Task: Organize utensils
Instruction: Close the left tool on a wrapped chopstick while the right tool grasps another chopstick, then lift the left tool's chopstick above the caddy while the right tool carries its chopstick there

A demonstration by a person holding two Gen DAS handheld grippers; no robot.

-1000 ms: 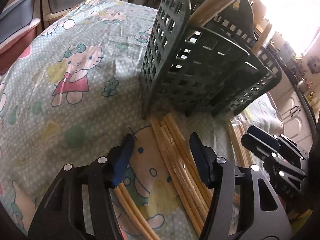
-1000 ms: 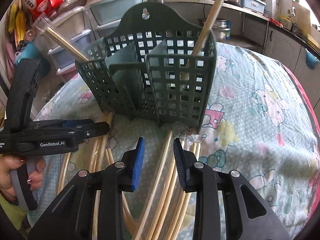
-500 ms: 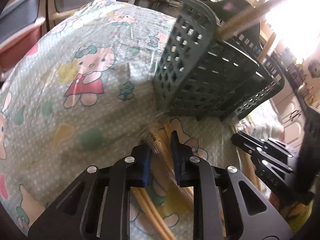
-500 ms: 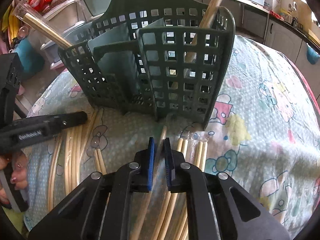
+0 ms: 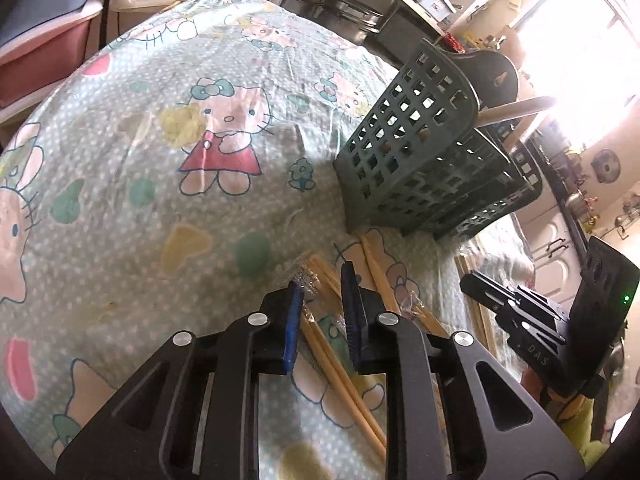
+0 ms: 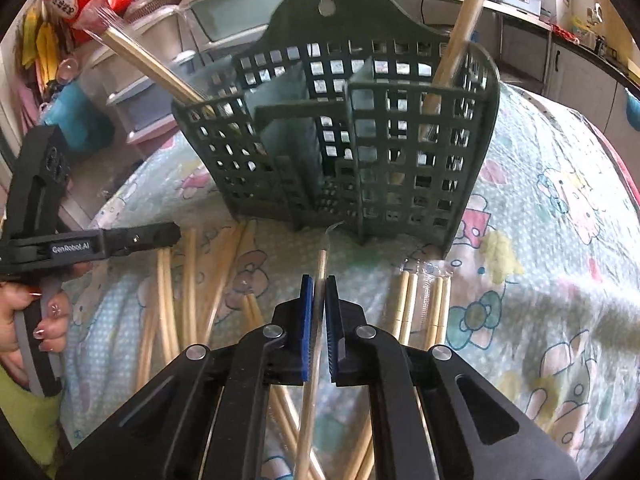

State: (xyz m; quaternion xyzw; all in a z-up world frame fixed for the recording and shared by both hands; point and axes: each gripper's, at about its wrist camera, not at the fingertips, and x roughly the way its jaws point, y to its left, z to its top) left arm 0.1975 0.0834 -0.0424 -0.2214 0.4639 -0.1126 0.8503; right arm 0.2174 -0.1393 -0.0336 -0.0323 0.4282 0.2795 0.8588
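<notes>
A pale wooden chopstick, thin and still sleeved in clear plastic at its tip, is clamped between the blue-padded fingers of the right gripper, its tip aimed at 12 o'clock toward a dark green slotted utensil basket. Two wrapped pairs are seen standing in the basket, leaning toward 10 and 1 o'clock. More chopsticks are scattered on a cartoon-cat tablecloth at the basket's foot. A wrapped pair is straddled by the left gripper, whose fingers are narrowly parted; whether they are touching it cannot be told. The basket lies at its 2 o'clock.
</notes>
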